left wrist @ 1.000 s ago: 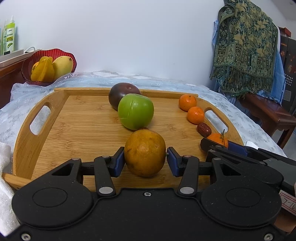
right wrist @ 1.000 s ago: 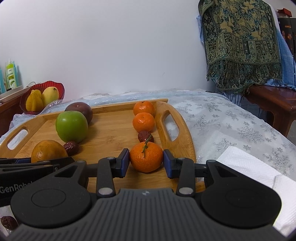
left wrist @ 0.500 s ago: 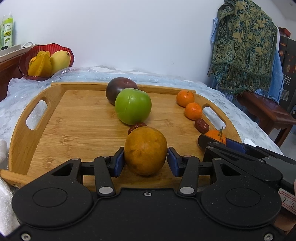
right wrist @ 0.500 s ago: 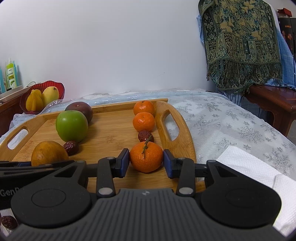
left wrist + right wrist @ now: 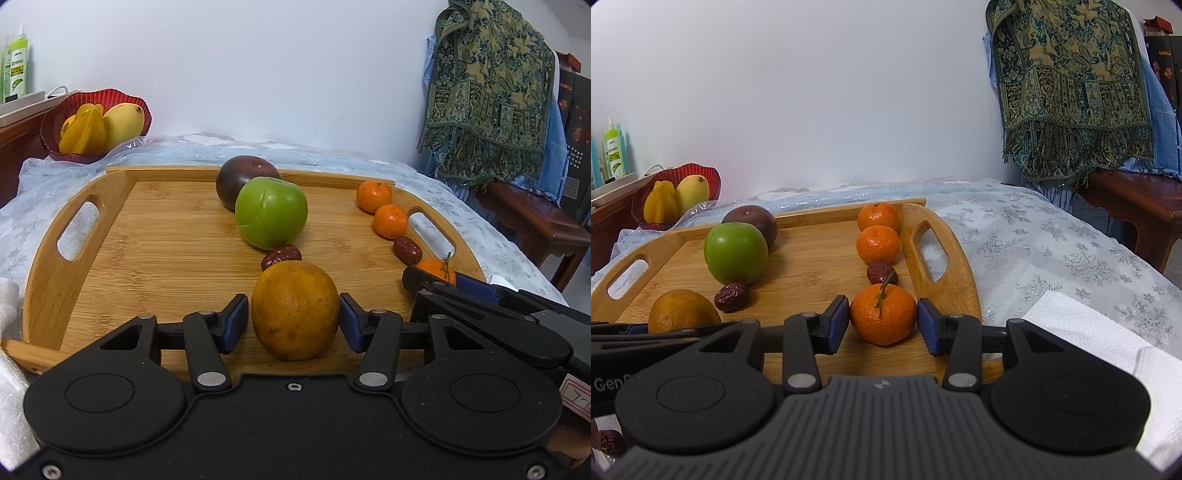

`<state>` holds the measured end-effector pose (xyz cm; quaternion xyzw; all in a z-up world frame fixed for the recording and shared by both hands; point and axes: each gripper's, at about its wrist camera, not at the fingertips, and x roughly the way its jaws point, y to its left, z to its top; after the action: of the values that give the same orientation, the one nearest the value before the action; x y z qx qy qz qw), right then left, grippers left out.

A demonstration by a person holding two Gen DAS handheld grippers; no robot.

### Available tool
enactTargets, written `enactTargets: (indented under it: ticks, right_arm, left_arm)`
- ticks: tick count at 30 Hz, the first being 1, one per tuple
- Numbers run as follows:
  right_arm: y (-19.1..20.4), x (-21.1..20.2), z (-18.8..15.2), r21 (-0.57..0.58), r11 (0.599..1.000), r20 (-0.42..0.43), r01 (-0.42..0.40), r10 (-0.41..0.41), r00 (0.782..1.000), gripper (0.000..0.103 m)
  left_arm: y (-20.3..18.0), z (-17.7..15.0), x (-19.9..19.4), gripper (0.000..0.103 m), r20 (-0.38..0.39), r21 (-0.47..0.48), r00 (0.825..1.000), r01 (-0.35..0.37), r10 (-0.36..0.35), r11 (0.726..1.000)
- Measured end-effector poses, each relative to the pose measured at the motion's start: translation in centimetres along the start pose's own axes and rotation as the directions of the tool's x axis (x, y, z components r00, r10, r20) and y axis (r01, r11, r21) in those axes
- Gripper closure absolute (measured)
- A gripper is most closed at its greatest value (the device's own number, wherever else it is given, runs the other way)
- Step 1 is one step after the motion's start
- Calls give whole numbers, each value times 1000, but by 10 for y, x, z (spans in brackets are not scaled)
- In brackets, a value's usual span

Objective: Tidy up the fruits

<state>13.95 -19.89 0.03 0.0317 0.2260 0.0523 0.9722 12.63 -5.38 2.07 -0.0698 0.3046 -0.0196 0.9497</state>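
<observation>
Two fruit rows nearly lined up on the bamboo tray (image 5: 122, 184)

Left wrist view: the left gripper (image 5: 293, 321) has its pads spread, small gaps either side of the yellow-brown orange (image 5: 295, 308), which sits on the tray ending the plum, green apple (image 5: 271, 216), jujube row. Right wrist view: the right gripper (image 5: 882, 321) looks loosely parted around the stemmed tangerine (image 5: 882, 317) on the tray; contact is hard to tell. Probably only backing off is left.

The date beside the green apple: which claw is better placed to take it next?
Probably left. The date lies straight ahead of the left claw, just behind the large orange between its fingers. The right claw brackets the stemmed mandarin by the right handle of the tray, farther away.
</observation>
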Motion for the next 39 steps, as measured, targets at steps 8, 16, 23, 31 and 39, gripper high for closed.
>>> enactTargets:
  ticks: [8, 16, 23, 31, 39]
  right_arm:
    - [-2, -5, 0, 15, 1000, 18, -1, 1, 1000, 35]
    - [-2, -10, 0, 11, 1000, 41, 1, -2, 999, 27]
    - [-1, -16, -1, 10, 1000, 64, 1, -2, 998, 19]
    - [-5, -26, -4, 32, 999, 84, -13, 10, 996, 14]
    - [1, -41, -10, 21, 1000, 106, -7, 4, 994, 14]
  left_arm:
    - [3, 1, -1, 45, -2, -7, 1000, -6, 6, 1000]
    - [10, 0, -5, 35, 9, -12, 1000, -22, 22, 1000]
    - [14, -2, -10, 27, 20, -9, 999, -45, 45, 999]
    - [17, -4, -27, 17, 40, -21, 998, -50, 51, 999]
    - [34, -11, -62, 8, 87, -31, 993, -73, 75, 997]
